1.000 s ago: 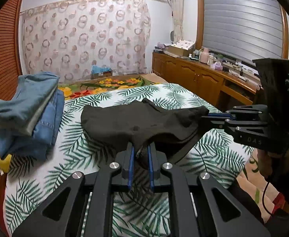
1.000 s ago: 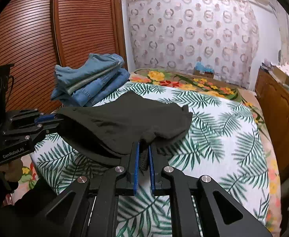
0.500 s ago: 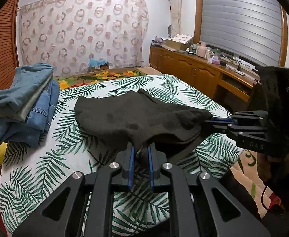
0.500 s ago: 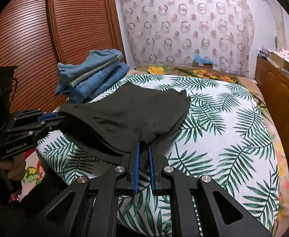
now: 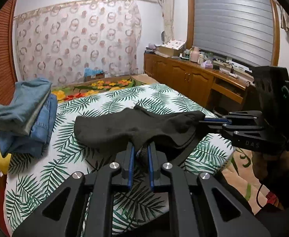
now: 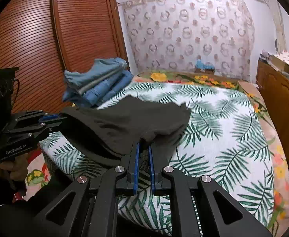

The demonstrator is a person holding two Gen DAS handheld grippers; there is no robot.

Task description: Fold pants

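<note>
**Dark pants held up by both near corners, mid-fold over the bed**

The bed (image 5: 108, 102), spread with a palm-leaf sheet, fills most of the room from where I stand. On it lie the dark pants (image 5: 136, 126), their far part resting on the sheet and their near edge lifted clear of it. At the far left side of the bed sits a stack of folded jeans (image 5: 26, 114), well apart from the dark cloth.

The left hand-held gripper (image 5: 140, 154) is closed tight on a bunch of the near edge, fabric wedged between its blue pads. The right hand-held gripper (image 6: 143, 156) is pinched the same way on the other near corner. The cloth sags a little between the two.

By my reading, this is the fold itself: the near edge is gathered and raised, ready to be carried over the far half. The next move calls for both corners travelling forward together, level and evenly spaced, then being laid down on the far edge so the layers line up without a wrinkle.

The left view shows the wooden cabinets (image 5: 193, 79) and the shuttered window along the right wall, and the right hand-held gripper side-on. The right view shows instead the slatted wardrobe doors (image 6: 65, 39) and the loose far hem of the pants, turned up at one corner.
</note>
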